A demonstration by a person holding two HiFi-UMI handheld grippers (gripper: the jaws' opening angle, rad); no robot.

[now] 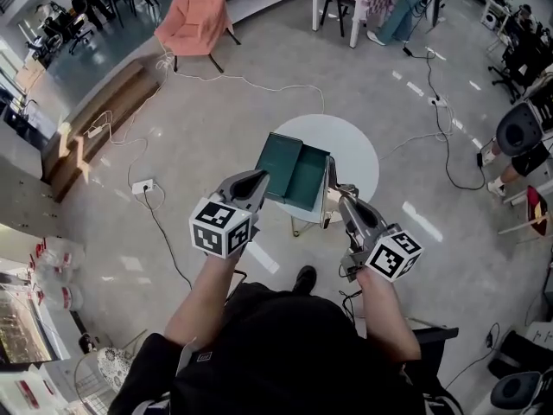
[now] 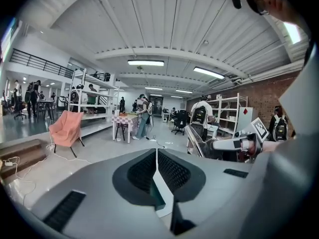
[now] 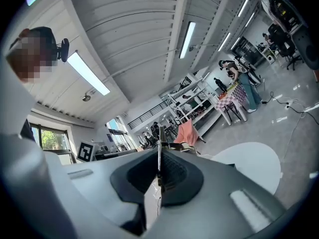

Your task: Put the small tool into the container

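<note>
Left gripper (image 1: 257, 180): jaws pressed together with nothing between them, tip up at the container's near left edge.
Right gripper (image 1: 334, 193): jaws clamped tight on the tool, just right of the container.
Tool (image 1: 328, 173): a thin metal strip that stuck out past the right jaws and ran beside the container's right wall. It was not inside yet!
Container (image 1: 294, 171): green, open, sat on the table.
Table (image 1: 356, 150): round and white, right below both grippers.
</note>
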